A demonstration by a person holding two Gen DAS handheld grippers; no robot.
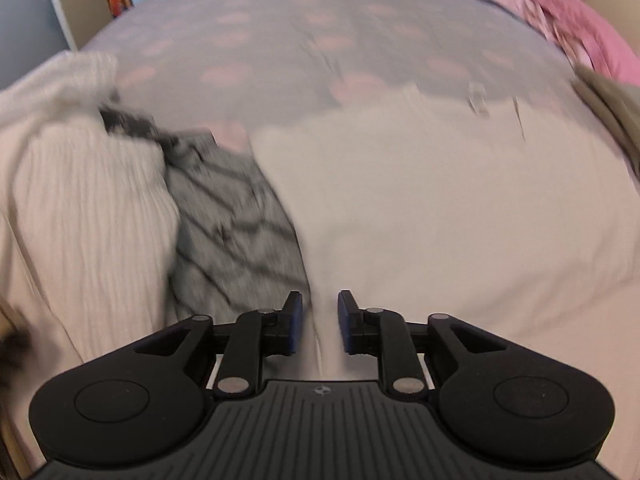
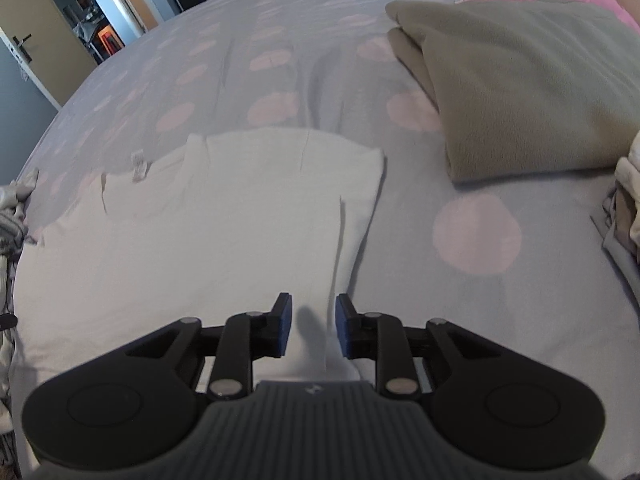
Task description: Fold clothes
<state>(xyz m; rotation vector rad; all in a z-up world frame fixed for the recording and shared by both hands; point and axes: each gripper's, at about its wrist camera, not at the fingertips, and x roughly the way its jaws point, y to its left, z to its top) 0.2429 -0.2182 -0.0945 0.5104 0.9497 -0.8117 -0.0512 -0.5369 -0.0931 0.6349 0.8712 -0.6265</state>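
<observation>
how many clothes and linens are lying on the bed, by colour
white: 1, garment being folded
cream ribbed: 1, knit
grey patterned: 1, garment
olive: 1, folded fleece
pink: 1, bedding
total: 5

The right gripper (image 2: pixel 309 316) hangs over the near edge of the white garment (image 2: pixel 208 216), jaws apart with a fold of cloth between them. The garment lies flat on the dotted bed (image 2: pixel 476 236). Beyond the garment, to its right, rests a folded olive blanket (image 2: pixel 520 88).
</observation>
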